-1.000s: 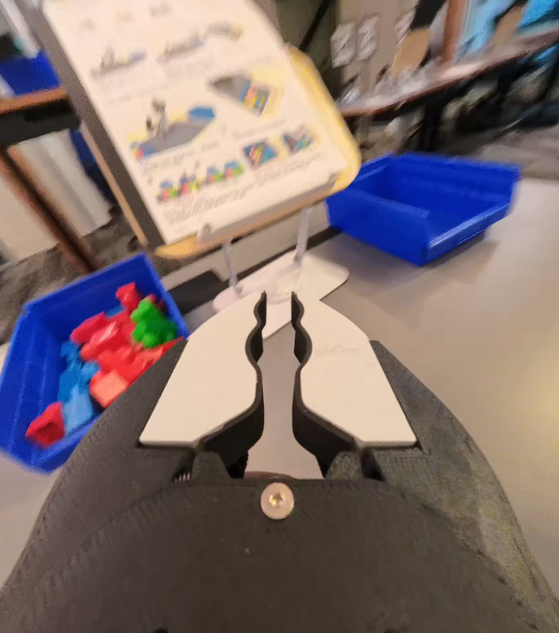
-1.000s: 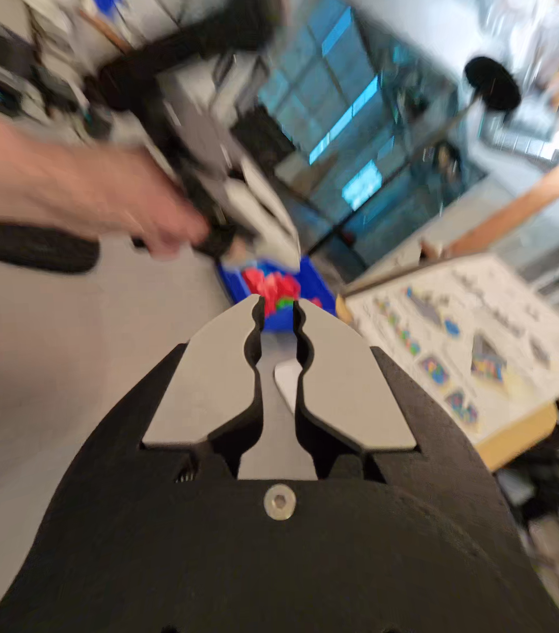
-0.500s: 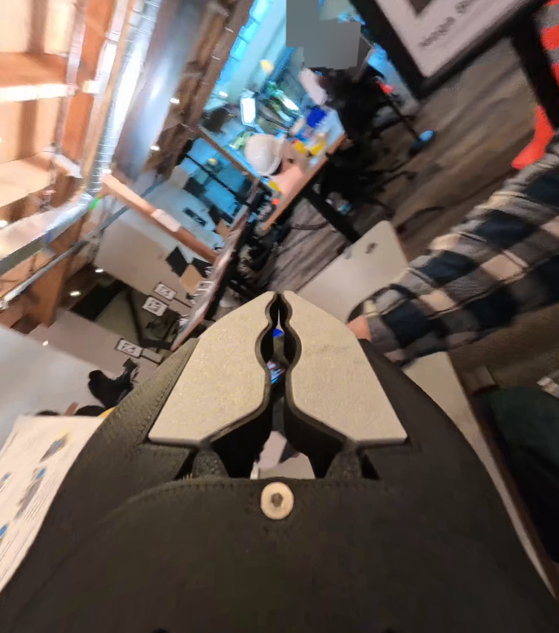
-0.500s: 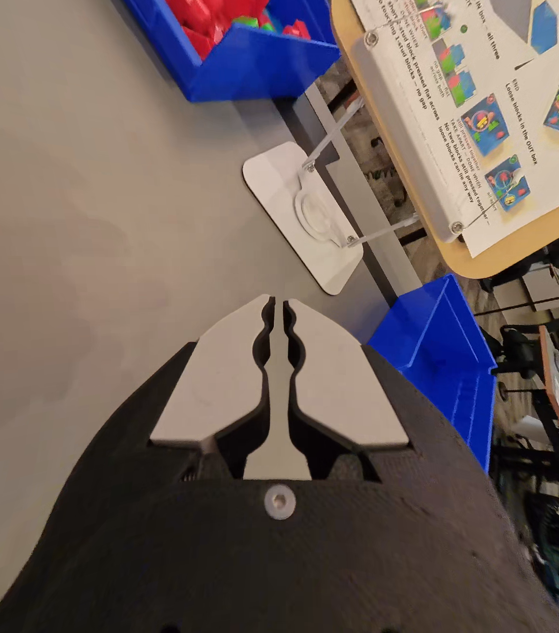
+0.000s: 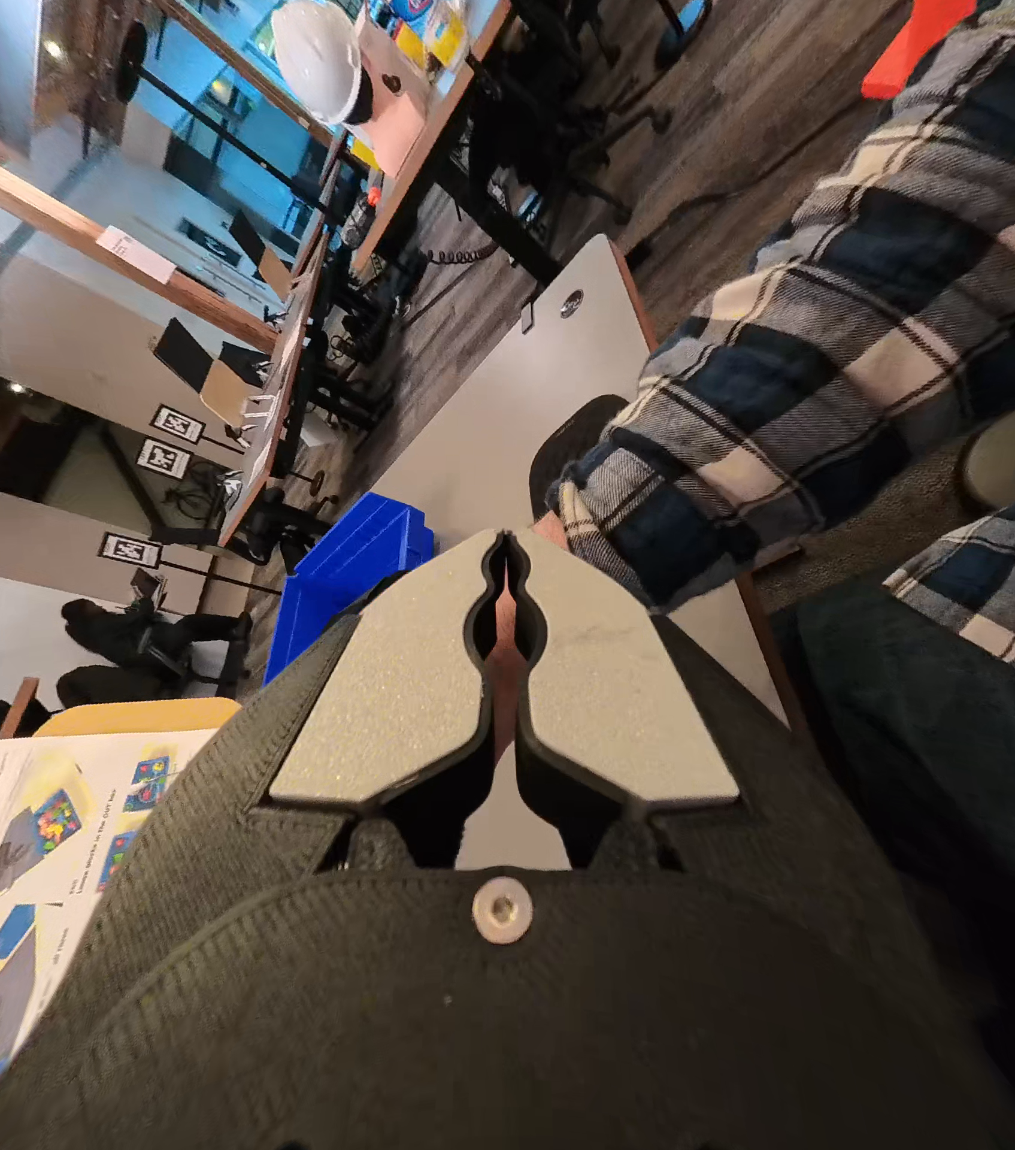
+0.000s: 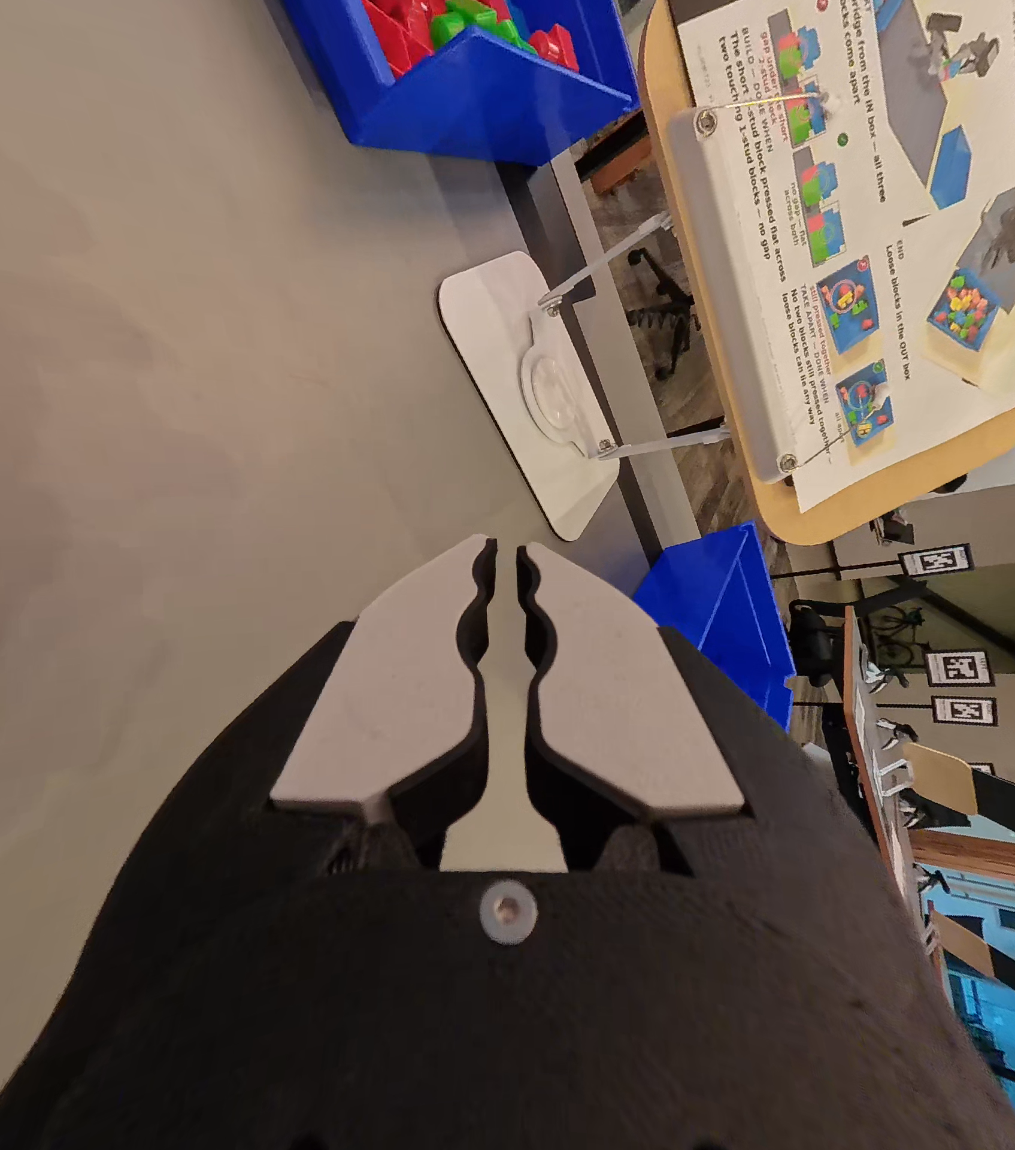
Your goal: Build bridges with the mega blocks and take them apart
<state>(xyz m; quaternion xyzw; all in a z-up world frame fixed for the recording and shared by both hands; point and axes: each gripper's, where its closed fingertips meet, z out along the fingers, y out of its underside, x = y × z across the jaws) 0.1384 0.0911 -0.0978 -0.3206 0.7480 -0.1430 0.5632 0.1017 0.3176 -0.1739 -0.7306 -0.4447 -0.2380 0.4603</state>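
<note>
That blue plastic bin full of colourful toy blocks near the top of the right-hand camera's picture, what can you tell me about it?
The blue plastic bin is an open-topped, glossy, hard-walled tray with a sloped front. It rests on the grey table close to the table's edge, only partly in frame. Inside lies a loose heap of red blocks and green blocks. Neither gripper touches it.

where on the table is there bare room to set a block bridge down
The grey table lies bare from the blue bin of blocks down past the white stand base to the right gripper. It is crowded along the far edge: bin, stand base, second blue bin.
</note>
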